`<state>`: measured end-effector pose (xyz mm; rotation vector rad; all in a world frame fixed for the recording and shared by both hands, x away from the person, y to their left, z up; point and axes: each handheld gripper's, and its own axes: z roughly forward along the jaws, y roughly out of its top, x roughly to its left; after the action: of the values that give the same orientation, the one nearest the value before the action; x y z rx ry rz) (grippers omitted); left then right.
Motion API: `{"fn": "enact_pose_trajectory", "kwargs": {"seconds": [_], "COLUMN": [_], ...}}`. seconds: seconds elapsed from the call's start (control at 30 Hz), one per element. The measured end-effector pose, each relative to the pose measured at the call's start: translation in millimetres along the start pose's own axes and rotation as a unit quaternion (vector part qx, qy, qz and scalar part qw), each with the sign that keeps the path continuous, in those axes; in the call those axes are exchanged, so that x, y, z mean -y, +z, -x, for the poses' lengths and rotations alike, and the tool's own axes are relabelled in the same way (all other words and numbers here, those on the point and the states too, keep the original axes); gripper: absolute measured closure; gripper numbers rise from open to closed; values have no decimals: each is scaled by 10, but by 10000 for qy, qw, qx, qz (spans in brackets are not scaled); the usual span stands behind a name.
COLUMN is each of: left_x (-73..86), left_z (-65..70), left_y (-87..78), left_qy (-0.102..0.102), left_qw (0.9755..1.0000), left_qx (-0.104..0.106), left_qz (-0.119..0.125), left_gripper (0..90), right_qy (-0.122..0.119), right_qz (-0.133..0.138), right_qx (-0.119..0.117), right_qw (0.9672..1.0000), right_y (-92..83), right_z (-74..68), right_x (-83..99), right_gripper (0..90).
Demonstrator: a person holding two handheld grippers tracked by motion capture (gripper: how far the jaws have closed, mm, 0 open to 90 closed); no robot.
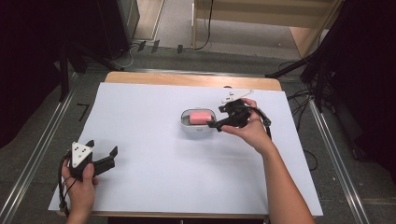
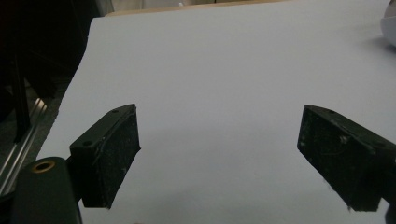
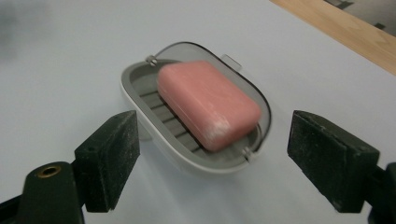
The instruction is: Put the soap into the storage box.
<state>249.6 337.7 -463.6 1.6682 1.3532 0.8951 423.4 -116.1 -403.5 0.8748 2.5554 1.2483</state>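
Observation:
A pink bar of soap (image 1: 200, 116) lies in a white oval soap dish (image 1: 187, 126) with its lid swung open, right of the sheet's middle. My right gripper (image 1: 218, 117) sits just right of the dish and points at it. In the right gripper view the soap (image 3: 208, 102) rests on the ribbed dish (image 3: 154, 135) just beyond my right gripper (image 3: 212, 140), whose jaws stand apart with nothing between the pads. My left gripper (image 1: 102, 146) is near the sheet's front left corner, open; in its own view the left gripper (image 2: 219, 135) frames bare paper.
A large white paper sheet (image 1: 154, 177) covers the wooden table (image 1: 187, 78). Metal rails (image 1: 32, 163) run along both sides of the table. Cables and dark stands lie on the floor behind. The dish's edge (image 2: 390, 30) peeks in at the left gripper view's top right.

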Motion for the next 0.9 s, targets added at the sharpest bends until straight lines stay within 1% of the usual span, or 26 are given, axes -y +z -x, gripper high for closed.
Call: {"fn": "enact_pose_trajectory", "kwargs": {"seconds": [0.03, 0.07, 0.1, 0.13, 0.27, 0.3, 0.37, 0.4, 0.43, 0.47, 0.5, 0.57, 0.6, 0.67, 0.73, 0.8, 0.9], "left_x": [0, 0, 0, 0, 0, 0, 0, 0, 0, 0, 0, 0, 0, 0, 0, 0, 0], "left_z": [2, 2, 3, 3, 3, 3, 5, 5, 5, 4, 5, 6, 6, 6, 6, 6, 7], "left_y": [1, 1, 1, 2, 1, 1, 0, 0, 0, 0, 1, 1, 0, 1, 0, 1, 1], "left_qy": [4, 4, 9, 12, 12, 18, 24, 23, 24, 25, 24, 24, 25, 25, 27, 26, 19], "left_qw": [10000, 10000, 10000, 10000, 10000, 10000, 10000, 10000, 10000, 10000, 10000, 10000, 10000, 10000, 10000, 10000, 10000], "left_qx": [-4, -4, -9, -7, -9, -13, -23, -23, -23, -23, -28, -29, -29, -31, -28, -31, -29], "left_qz": [0, 0, 1, 0, 1, 3, -2, 1, -2, -4, 1, 1, 0, 1, -1, 0, 4], "left_gripper": [136, 136, 136, 136, 136, 136, 136, 136, 136, 137, 136, 136, 137, 136, 136, 136, 136], "right_qy": [147, 147, 226, 324, 481, 553, 554, 606, 620, 611, 597, 672, 723, 732, 726, 739, 759], "right_qz": [46, 46, 20, 31, 69, 91, 124, 135, 148, 111, 123, 114, 112, 115, 156, 155, 163], "right_qx": [197, 197, 235, 276, 460, 517, 549, 564, 584, 672, 689, 712, 774, 781, 830, 830, 914], "right_qw": [9997, 9997, 9995, 9991, 9978, 9971, 9969, 9965, 9963, 9958, 9958, 9951, 9943, 9942, 9938, 9937, 9928], "right_y": [-73, -73, -101, -140, -252, -300, -326, -350, -368, -390, -398, -429, -455, -466, -519, -530, -583], "right_z": [-5, -5, -1, 2, -1, -11, -11, -16, -14, -17, -17, -15, -16, -19, -42, -49, -80], "right_x": [59, 59, 77, 109, 206, 256, 283, 310, 337, 373, 388, 452, 505, 523, 595, 611, 700], "right_gripper": [120, 120, 117, 99, 5, 0, 0, 0, 0, 0, 0, 0, 0, 0, 0, 0, 0]}}
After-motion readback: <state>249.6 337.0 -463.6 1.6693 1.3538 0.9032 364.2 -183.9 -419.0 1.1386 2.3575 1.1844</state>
